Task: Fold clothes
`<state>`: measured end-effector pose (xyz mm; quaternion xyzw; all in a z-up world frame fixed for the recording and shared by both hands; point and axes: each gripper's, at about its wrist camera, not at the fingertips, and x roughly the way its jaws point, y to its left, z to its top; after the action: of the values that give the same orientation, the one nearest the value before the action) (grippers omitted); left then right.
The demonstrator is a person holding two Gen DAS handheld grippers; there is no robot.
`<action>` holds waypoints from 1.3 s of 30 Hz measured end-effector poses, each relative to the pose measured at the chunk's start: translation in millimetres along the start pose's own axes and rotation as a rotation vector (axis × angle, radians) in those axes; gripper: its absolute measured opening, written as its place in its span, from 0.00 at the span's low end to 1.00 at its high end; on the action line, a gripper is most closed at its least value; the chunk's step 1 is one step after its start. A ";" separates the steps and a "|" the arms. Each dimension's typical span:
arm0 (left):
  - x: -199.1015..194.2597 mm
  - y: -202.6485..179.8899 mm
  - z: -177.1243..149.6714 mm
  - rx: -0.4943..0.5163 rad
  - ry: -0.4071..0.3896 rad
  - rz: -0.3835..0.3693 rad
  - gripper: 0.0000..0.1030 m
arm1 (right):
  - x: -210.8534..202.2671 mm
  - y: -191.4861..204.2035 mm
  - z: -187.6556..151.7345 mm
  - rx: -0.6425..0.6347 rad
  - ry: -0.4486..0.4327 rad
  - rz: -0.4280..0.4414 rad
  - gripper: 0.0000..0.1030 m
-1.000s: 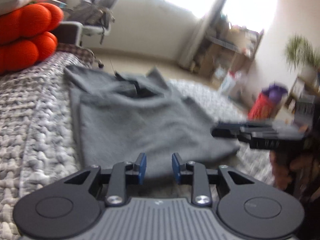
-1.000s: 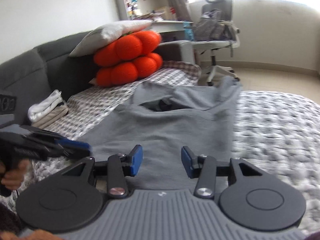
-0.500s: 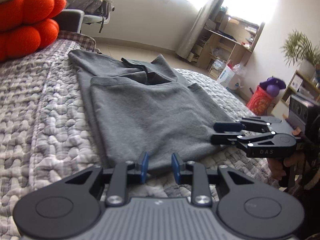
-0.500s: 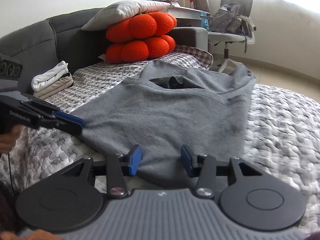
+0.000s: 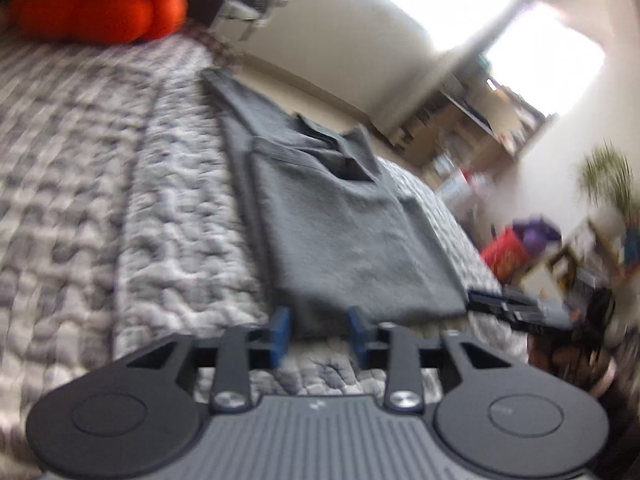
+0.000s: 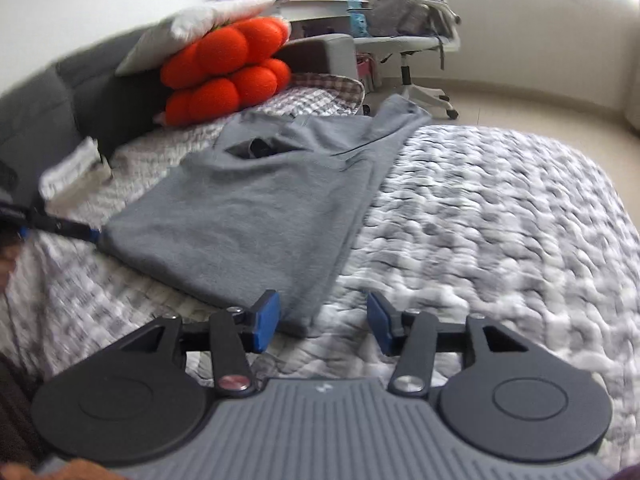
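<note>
A grey garment (image 5: 340,240) lies flat on the quilted bed cover (image 5: 160,220), neck end away from me. In the left wrist view my left gripper (image 5: 318,332) is open, and the near left hem corner sits just ahead of the gap between its blue pads. My right gripper (image 5: 500,304) shows at the hem's other corner. In the right wrist view the garment (image 6: 260,220) fills the middle. My right gripper (image 6: 323,326) is wide open, with the near right hem corner lying between its pads. The left gripper (image 6: 64,226) touches the far left corner there.
Orange ball cushions (image 6: 224,76) under a white pillow (image 6: 200,28) lean on the grey sofa back. A stack of folded white clothes (image 6: 72,172) lies left of the garment. An office chair (image 6: 408,36) stands beyond the bed. Shelves, a plant (image 5: 608,176) and a red bag (image 5: 504,252) are on the right.
Both grippers have moved down and outward to the two near hem corners. The right gripper's pads stand wider apart than before. The garment has not shifted.
</note>
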<state>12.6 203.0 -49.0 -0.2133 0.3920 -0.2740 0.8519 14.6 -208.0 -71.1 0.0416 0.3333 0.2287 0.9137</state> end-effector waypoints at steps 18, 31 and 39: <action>-5.8 25.5 2.6 -0.267 -0.026 -0.130 0.65 | -16.4 -53.5 4.3 0.557 0.073 0.239 0.53; 10.8 2.0 8.1 -0.194 -0.039 -0.178 0.63 | 6.6 28.2 39.8 0.349 0.001 0.334 0.53; 22.1 7.1 15.7 -0.224 -0.035 -0.221 0.63 | 53.2 108.7 45.8 0.124 0.046 0.350 0.47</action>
<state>39.1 196.7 -55.9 -0.3535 0.3795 -0.3166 0.7942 36.8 -83.8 -42.2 0.1499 0.3552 0.3641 0.8478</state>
